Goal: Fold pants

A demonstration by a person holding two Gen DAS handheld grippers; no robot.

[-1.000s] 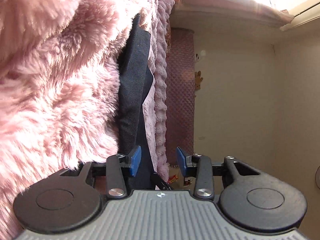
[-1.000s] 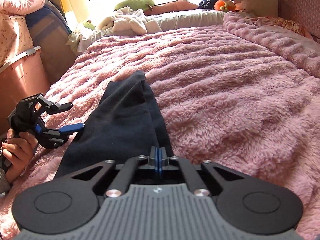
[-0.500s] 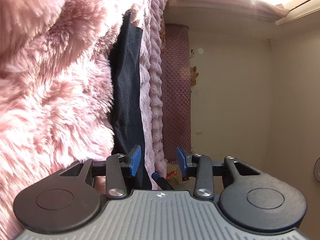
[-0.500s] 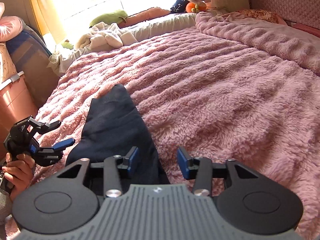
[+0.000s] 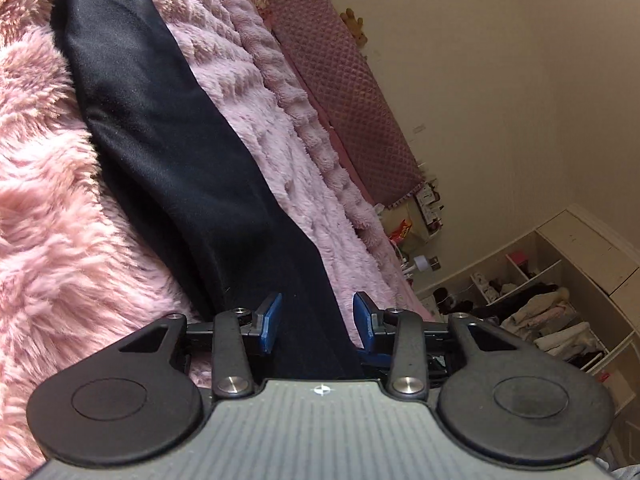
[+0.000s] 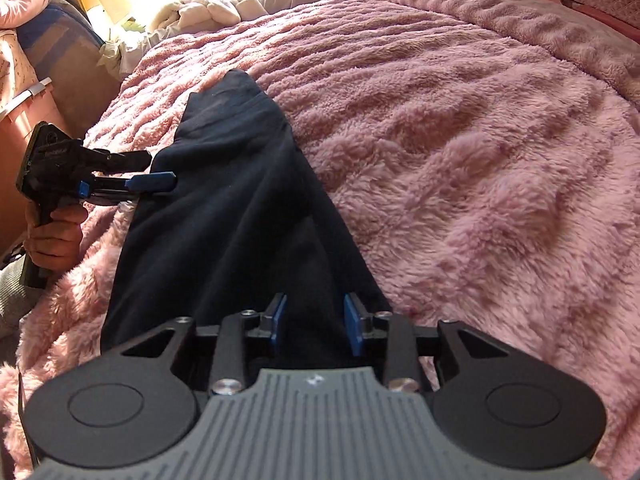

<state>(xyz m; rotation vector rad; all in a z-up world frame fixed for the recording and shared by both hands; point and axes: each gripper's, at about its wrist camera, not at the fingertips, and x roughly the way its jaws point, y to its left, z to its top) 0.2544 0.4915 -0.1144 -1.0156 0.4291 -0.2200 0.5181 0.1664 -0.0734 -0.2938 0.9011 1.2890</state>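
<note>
Dark cloth of the pants lies between the spread fingers of the right claw, ungripped, its long axis running away across the pink fleece blanket. Left claw, likewise wide, straddles the pants' edge. Only the left view shows the quilted headboard and shelves; only the right shows crumpled white bedding.

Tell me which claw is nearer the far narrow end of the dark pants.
Left. The left claw sits beside the dark navy fleece pants partway up their length; the right claw straddles their near end.
</note>
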